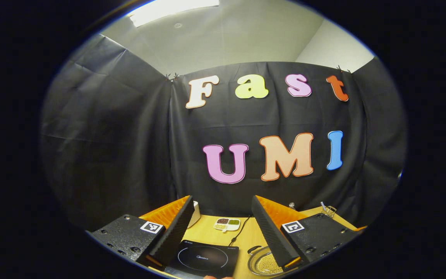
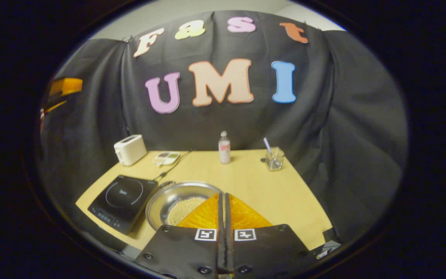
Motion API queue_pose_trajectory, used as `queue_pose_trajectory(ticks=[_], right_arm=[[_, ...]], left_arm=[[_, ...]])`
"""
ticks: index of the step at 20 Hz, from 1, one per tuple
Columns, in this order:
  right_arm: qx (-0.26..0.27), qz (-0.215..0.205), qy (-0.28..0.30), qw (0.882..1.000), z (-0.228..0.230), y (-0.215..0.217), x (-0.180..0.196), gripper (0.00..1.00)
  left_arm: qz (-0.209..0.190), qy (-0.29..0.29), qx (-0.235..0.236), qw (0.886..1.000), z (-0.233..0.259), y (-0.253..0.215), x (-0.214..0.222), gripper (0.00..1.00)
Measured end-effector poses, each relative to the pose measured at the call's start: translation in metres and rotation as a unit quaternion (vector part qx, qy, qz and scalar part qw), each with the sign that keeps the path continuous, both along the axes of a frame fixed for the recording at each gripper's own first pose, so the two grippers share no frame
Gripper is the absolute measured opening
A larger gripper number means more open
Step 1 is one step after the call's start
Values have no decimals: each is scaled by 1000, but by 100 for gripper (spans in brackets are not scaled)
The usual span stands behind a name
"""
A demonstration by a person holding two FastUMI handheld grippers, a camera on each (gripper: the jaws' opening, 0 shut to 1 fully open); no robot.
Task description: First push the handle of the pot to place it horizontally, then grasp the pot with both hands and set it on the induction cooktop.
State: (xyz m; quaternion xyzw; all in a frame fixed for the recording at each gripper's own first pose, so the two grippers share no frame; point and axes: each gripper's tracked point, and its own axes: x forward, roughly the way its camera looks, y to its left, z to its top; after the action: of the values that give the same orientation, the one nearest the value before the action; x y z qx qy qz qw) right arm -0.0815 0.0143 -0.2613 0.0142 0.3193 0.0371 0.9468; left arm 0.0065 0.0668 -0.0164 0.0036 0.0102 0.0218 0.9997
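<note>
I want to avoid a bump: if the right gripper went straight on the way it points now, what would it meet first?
Probably the pot: the right gripper, fingers together, points over the pot's right rim. Beyond that, the table and bottle. Its height above the rim is unclear.

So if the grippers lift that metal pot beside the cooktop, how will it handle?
The pot looks like thin, rigid steel, so probably light and stiff. Its shiny curved wall may be slippery under the jaws. It sits wide and shallow on the table, so it is unlikely to tip, though it may slide toward the induction cooktop when pushed.
</note>
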Motion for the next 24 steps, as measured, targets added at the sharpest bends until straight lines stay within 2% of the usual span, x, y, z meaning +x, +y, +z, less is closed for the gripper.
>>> queue_pose_trajectory(ticks=[1,2,3,4,6,9,12,15,24], right_arm=[[2,11,19,1000,-14,5,-7,2],[4,20,34,999,-28,9,-11,0],[6,29,46,998,-40,14,-15,3],[7,40,59,997,-50,18,-18,0],[13,67,87,994,-69,29,-31,3],[44,113,149,981,-97,53,-54,2],[27,132,187,973,-123,52,-66,1],[42,134,219,966,-138,53,-72,3],[17,104,251,962,-163,27,-66,2]], left_arm=[[1,1,0,1000,-1,2,1,96],[2,2,-1,1000,-1,3,2,96],[3,3,-1,1000,-2,4,3,96],[5,4,-1,1000,-4,6,5,94],[8,4,-1,1000,-5,8,8,96],[10,7,2,1000,-7,11,16,96],[19,5,6,1000,-9,17,21,96],[24,6,4,1000,-12,22,26,94],[28,10,2,1000,-19,29,40,94]])
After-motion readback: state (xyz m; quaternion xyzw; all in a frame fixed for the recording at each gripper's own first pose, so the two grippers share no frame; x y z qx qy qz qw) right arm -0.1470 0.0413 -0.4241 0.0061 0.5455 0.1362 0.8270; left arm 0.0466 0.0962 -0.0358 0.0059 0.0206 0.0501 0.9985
